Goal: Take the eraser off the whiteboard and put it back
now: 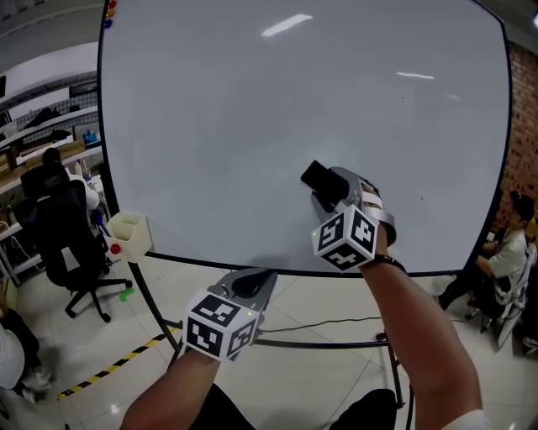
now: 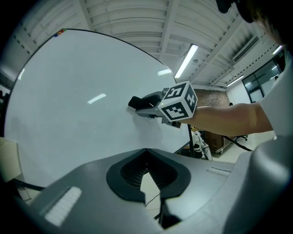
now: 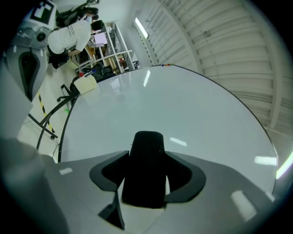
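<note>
**Status.** The right gripper [image 1: 334,195] has its jaws closed on the black eraser [image 3: 145,165], one pad against each long side. The eraser's far end sticks out past the fingertips. It sits at the lower middle of the whiteboard [image 1: 252,117]. No view shows whether its face touches the board or stands just off it. The left gripper [image 1: 250,284] hangs low, under the board's bottom edge, jaws together, nothing between.

**Risks (judged).**
- The pads hold only the near part of the eraser, so a pull at an angle could pivot it or let it slide out (a magnetic backing, if it has one, would resist and then let go abruptly).
- A sideways drag instead of a straight lift would twist the eraser in the pads, and it would go back skewed.
- If the jaws release before the face lies flat on the board, the eraser drops to the floor. No ledge shows beneath that spot.
- A hard push could rock the board on its stand [image 1: 153,304].

**Surroundings.**
- A white tray [image 1: 130,233] hangs at the board's lower left corner, with a small red thing [image 1: 115,249] just beside it.
- Coloured magnets [image 1: 109,12] sit at the top left corner. All of these are well apart from the eraser.
- An office chair [image 1: 63,227] and striped floor tape [image 1: 109,365] are to the left.
- A cable [image 1: 319,322] lies on the floor under the board.
- A seated person [image 1: 511,248] is at the far right.

**Obstruction.** Nothing stands between the right gripper and the board.
</note>
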The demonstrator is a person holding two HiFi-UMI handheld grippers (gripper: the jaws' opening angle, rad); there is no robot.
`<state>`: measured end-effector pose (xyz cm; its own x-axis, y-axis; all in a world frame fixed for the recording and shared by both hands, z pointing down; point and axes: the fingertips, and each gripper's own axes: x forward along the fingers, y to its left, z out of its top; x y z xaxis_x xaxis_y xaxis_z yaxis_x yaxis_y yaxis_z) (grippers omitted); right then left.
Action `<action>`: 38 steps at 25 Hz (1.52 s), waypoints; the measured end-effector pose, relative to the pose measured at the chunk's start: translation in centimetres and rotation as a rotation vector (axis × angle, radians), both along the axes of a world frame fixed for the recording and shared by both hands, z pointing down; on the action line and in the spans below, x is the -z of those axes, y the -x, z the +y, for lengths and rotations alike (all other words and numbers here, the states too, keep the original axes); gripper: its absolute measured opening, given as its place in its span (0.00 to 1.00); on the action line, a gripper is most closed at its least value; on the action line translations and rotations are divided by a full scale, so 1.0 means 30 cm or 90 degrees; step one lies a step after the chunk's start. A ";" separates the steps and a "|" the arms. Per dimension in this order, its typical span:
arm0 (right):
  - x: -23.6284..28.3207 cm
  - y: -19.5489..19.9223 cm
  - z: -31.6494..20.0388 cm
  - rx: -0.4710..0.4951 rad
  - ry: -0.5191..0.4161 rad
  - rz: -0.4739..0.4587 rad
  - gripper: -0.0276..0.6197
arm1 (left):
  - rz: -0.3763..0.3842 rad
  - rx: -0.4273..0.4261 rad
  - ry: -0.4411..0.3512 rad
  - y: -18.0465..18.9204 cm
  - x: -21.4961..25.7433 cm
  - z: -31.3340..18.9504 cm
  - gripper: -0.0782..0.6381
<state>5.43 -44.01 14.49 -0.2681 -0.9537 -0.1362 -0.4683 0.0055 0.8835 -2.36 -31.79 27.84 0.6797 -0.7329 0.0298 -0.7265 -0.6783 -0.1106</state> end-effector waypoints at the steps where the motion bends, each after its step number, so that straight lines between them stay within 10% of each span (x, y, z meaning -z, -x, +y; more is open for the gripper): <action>1: -0.006 -0.002 0.014 0.004 -0.001 -0.004 0.41 | 0.002 0.001 0.000 0.002 0.001 0.001 0.13; 15: -0.107 -0.149 0.214 0.244 0.199 -0.524 0.41 | 0.010 0.003 -0.005 0.014 0.019 0.021 0.13; 38: -0.299 -0.213 0.523 0.310 0.245 -0.522 0.41 | 0.025 -0.015 0.000 -0.001 0.017 0.045 0.13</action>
